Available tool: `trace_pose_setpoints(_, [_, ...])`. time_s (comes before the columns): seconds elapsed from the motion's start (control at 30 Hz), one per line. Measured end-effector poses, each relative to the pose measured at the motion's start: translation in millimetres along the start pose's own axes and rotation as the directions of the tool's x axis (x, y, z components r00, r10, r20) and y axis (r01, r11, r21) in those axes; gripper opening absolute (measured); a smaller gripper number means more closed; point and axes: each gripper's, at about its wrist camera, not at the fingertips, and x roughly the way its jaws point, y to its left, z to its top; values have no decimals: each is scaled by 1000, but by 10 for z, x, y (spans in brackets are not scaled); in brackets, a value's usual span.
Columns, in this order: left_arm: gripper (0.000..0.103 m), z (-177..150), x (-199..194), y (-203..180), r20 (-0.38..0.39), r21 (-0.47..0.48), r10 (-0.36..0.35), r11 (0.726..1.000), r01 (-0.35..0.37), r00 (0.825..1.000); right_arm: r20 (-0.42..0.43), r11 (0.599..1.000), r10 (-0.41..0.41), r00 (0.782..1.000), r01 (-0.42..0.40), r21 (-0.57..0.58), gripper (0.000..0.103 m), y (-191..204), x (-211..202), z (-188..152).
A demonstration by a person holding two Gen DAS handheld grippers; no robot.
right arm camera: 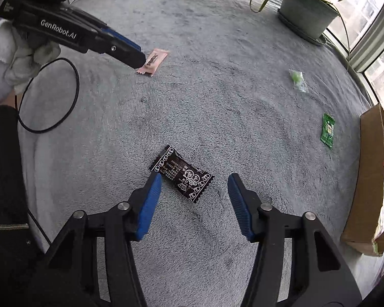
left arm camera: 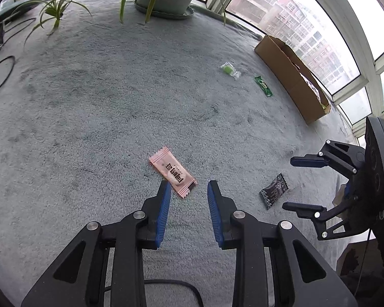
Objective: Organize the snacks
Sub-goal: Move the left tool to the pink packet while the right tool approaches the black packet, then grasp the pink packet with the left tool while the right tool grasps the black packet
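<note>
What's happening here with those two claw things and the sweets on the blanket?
A person holds a gripper in each hand, tidying snacks. The left gripper is over a pink wrapped snack, the right gripper over a black one; both jaws are open, neither gripping. Two green snacks lie near a cardboard box.

Each camera sits on a gripper and looks down along its two fingers at the grey blanket [left arm camera: 115, 102], from close above. The left view faces the pink snack packet [left arm camera: 172, 175]; the right view faces the black snack packet [right arm camera: 183, 174]. Both views share both packets and the cardboard box [left arm camera: 291, 79].
</note>
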Motion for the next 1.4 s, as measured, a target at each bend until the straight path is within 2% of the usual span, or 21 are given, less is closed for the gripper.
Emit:
trace_pose_setpoints(0.2, [28,29,95,-2,-14,-6,21,1000,-21,1000,-1,999,-32,999,32,-43,54,53,95,42])
trace_pose_setpoints(0.33, [28,62,158,-28,-16,1,35,999,-35,999,19,999,-38,999,38,-20,54,-1,111,105])
trace_pose_setpoints(0.63, [28,168,252,-171,-1,77,91,993,-90,996,44,998,26,999,-28,59,54,-196,123,189])
trace_pose_setpoints(0.93, [28,144,275,-242,13,121,124,985,-124,992,28,996,55,998,-57,62,52,-158,157,187])
trace_pose_setpoints(1.0, [28,131,278,-259,17,130,129,983,-130,991,25,997,48,999,-49,59,48,-137,162,169])
trace_pose_setpoints(1.1, [28,126,284,-285,23,148,145,978,-147,989,32,994,62,998,-65,88,28,-172,123,180])
trace_pose_setpoints(1.17, [27,121,292,-307,26,161,157,974,-159,987,37,991,74,997,-78,110,28,-199,104,171])
trace_pose_setpoints(1.27, [18,117,287,-294,31,164,167,972,-170,985,44,989,70,997,-75,124,28,-194,71,155])
trace_pose_setpoints(1.4, [18,102,276,-279,34,152,159,975,-163,987,67,987,67,996,-76,144,27,-201,-10,122])
